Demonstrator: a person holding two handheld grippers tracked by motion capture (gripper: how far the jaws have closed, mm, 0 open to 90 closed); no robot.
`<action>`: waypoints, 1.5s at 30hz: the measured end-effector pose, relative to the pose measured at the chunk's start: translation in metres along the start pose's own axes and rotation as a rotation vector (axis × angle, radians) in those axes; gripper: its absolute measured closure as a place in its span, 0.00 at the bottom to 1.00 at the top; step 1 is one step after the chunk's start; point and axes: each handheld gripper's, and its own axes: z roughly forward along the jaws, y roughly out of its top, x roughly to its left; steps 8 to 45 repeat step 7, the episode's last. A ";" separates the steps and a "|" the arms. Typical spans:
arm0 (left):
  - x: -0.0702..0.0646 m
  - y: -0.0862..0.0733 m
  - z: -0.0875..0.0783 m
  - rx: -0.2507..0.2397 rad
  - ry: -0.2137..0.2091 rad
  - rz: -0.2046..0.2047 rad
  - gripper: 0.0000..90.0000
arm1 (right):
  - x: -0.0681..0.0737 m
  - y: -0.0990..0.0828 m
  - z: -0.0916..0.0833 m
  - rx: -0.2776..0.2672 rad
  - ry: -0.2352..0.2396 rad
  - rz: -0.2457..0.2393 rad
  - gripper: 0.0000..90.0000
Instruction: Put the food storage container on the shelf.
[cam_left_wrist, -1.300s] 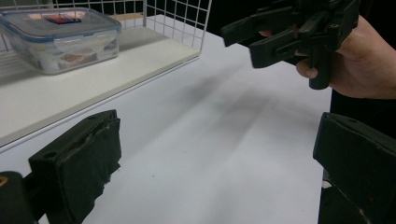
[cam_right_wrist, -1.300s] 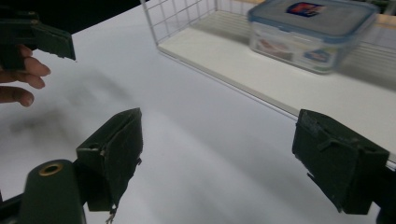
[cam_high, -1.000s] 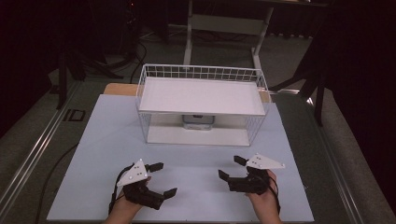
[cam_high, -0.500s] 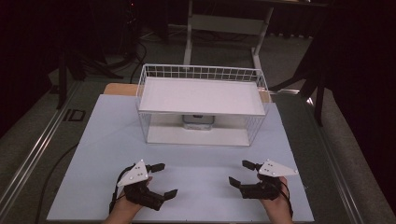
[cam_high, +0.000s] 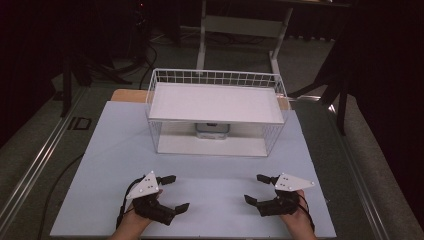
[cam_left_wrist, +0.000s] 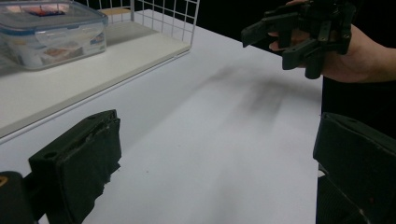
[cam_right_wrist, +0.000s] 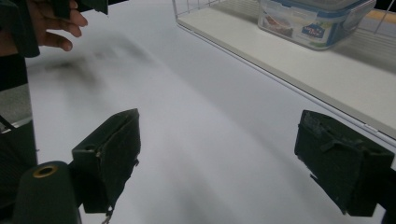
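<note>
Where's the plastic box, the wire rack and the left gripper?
plastic box (cam_right_wrist: 317, 23), right gripper view, on its clear side wall.
wire rack (cam_high: 215, 77), high view, on its back rim.
left gripper (cam_high: 172, 192), high view, midway between its open fingertips.

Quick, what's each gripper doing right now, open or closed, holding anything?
Left gripper: open, jaws wide apart, holding nothing.
Right gripper: open, jaws wide apart, holding nothing.

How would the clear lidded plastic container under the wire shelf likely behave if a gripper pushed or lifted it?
The container looks rigid, so it would probably slide rather than flex. Its low, wide shape makes tipping unlikely. Its smooth plastic walls may slip between the jaws. The lid looks latched and should stay on.
</note>
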 end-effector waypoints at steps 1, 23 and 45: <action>0.000 0.000 0.000 0.000 0.001 -0.001 0.02 | 0.000 0.000 0.001 0.006 0.000 -0.008 0.16; 0.001 -0.001 0.001 0.009 0.001 0.002 0.02 | -0.003 -0.004 0.005 0.023 -0.002 -0.005 0.16; 0.001 -0.001 0.001 0.009 0.001 0.002 0.02 | -0.003 -0.004 0.005 0.023 -0.002 -0.005 0.16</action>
